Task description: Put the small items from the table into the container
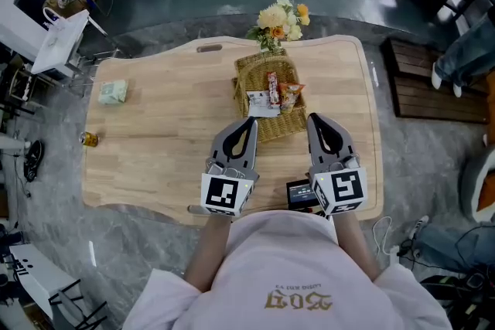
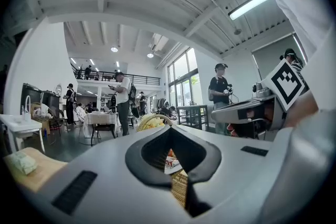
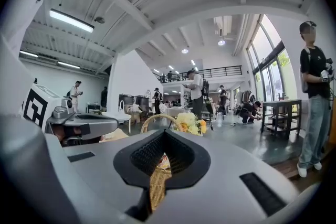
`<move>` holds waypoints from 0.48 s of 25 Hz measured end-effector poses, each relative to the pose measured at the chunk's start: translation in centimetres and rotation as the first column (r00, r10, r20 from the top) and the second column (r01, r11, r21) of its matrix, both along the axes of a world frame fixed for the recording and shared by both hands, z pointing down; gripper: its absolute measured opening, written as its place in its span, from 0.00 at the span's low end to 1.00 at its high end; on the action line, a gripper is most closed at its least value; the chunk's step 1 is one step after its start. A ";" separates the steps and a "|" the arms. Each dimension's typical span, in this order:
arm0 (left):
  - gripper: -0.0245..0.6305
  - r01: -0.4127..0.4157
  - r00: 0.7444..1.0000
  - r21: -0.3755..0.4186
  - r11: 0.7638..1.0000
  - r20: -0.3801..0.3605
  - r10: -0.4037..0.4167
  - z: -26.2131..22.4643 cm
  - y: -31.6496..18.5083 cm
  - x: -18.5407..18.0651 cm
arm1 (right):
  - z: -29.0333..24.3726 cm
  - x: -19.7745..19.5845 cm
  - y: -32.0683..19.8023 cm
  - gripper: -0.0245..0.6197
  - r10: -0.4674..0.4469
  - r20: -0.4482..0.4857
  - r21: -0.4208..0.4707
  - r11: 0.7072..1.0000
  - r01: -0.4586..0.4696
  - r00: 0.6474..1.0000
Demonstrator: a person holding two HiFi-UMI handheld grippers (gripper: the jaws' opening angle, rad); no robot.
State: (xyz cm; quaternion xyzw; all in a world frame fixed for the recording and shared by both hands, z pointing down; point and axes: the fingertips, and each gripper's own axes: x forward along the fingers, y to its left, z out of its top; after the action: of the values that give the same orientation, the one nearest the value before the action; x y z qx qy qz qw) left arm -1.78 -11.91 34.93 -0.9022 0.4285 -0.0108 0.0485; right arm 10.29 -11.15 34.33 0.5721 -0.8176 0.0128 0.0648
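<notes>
Both my tools are empty. My left gripper [image 1: 249, 122] and my right gripper [image 1: 315, 120] each have their jaws pressed together with nothing between them. They hang side by side just on the near side of the basket [image 1: 242, 89], which sits mid-table [image 1: 170, 143] toward the far edge, in front of the flowers [image 1: 280, 19]. Snack packets [image 1: 282, 93] lie inside it. I judge I'm between drops, since three small things remain out: a black box [image 1: 299, 192] at the near edge just beside my right gripper, a green packet [image 1: 113, 92] well off to the left, and a little jar [image 1: 90, 139] at the left edge. The box is closest, so next I'd spread the right jaws, lower over it and pinch it.
</notes>
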 end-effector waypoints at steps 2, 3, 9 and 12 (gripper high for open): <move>0.03 0.004 1.000 0.003 1.000 -0.001 -0.004 -0.2 0.0 0.1 | 0.0 0.3 0.0 0.07 0.003 0.010 -0.004 1.000 -0.003 1.000; 0.03 0.004 1.000 0.005 1.000 -0.002 -0.004 -0.3 -0.1 0.1 | 0.0 0.4 0.0 0.07 0.004 0.015 -0.007 1.000 -0.004 1.000; 0.03 0.001 1.000 0.001 1.000 0.003 -0.001 -0.1 -0.3 0.4 | 0.4 0.4 -0.2 0.07 -0.002 0.022 -0.020 1.000 0.003 1.000; 0.03 0.001 1.000 0.007 1.000 0.000 -0.001 -0.1 -0.4 0.5 | 0.6 0.5 -0.2 0.07 -0.002 0.045 -0.030 1.000 0.003 0.999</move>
State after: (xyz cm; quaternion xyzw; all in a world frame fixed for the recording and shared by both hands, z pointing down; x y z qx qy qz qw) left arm -1.28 -12.26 34.83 -0.9018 0.4288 -0.0095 0.0519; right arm 10.78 -11.40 34.88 0.5695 -0.8193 0.0379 0.0553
